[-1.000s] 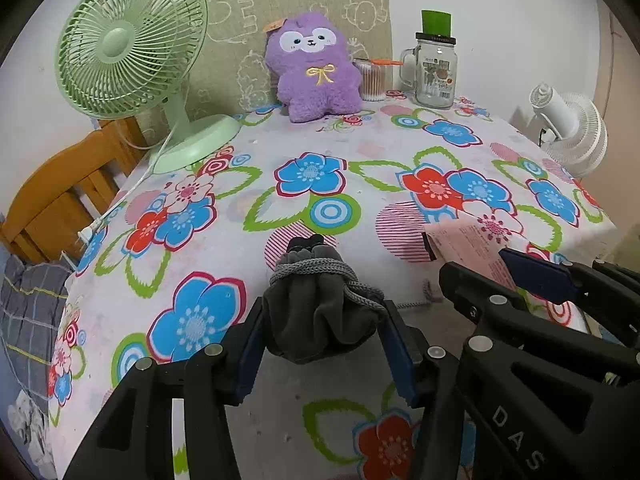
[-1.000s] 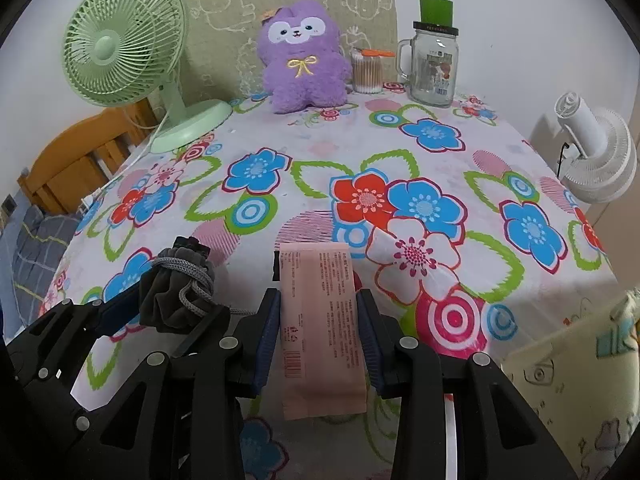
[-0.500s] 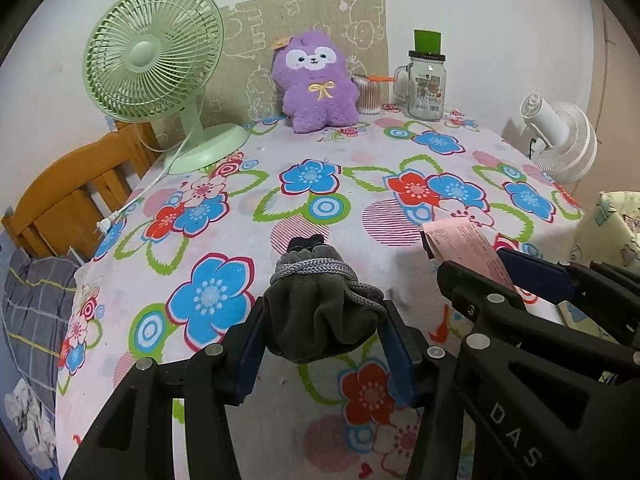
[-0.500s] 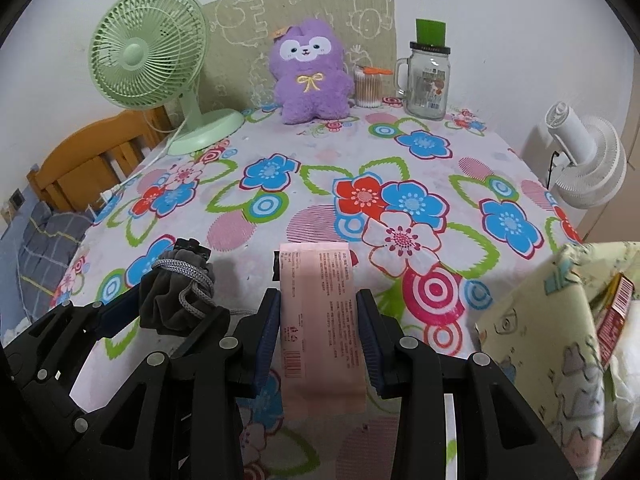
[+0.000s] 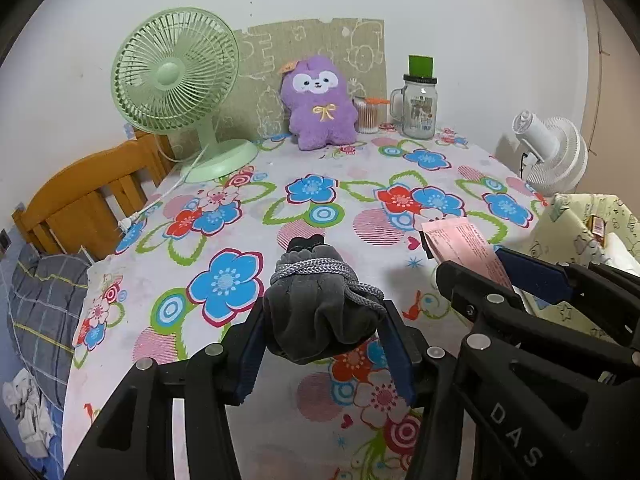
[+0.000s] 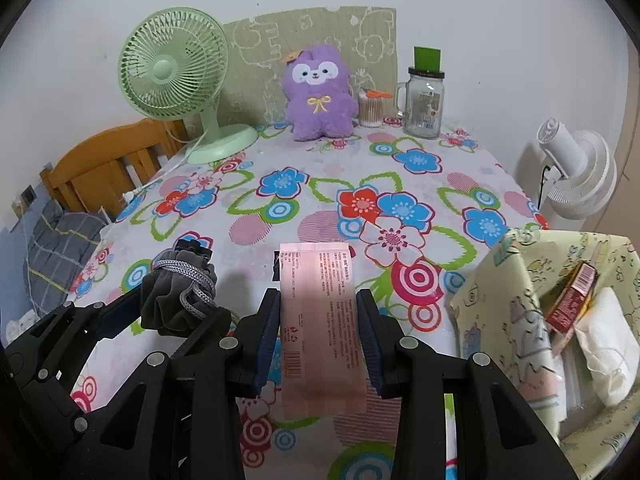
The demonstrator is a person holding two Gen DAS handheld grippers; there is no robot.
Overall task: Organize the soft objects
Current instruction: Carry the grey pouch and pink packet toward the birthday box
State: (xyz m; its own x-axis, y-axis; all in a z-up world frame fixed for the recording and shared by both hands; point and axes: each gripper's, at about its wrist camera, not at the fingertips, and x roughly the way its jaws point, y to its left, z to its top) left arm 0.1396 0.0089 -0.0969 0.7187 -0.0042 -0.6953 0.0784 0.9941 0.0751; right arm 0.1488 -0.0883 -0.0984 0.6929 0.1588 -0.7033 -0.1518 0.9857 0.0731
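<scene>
My left gripper (image 5: 322,344) is shut on a grey drawstring pouch (image 5: 320,316), held above the near edge of the flowered table (image 5: 320,184). My right gripper (image 6: 318,340) is shut on a flat pink packet (image 6: 320,320). The pouch (image 6: 180,296) also shows at the left of the right wrist view, and the pink packet (image 5: 464,248) at the right of the left wrist view. A yellow-green fabric storage box (image 6: 516,304) stands open at the right, below table height; it holds a red packet (image 6: 572,300) and a white soft pack (image 6: 612,344). A purple plush toy (image 5: 318,108) sits at the table's back.
A green desk fan (image 5: 176,84) stands at the back left with its cord trailing off the table. A glass mug jar (image 5: 418,108) and a cotton swab jar (image 5: 366,114) stand at the back right. A white fan (image 6: 576,172) is beyond the right edge. A wooden chair (image 5: 80,204) is left.
Both grippers have pulled back and risen from the table, each still holding its item. The storage box has come into view at the right.
</scene>
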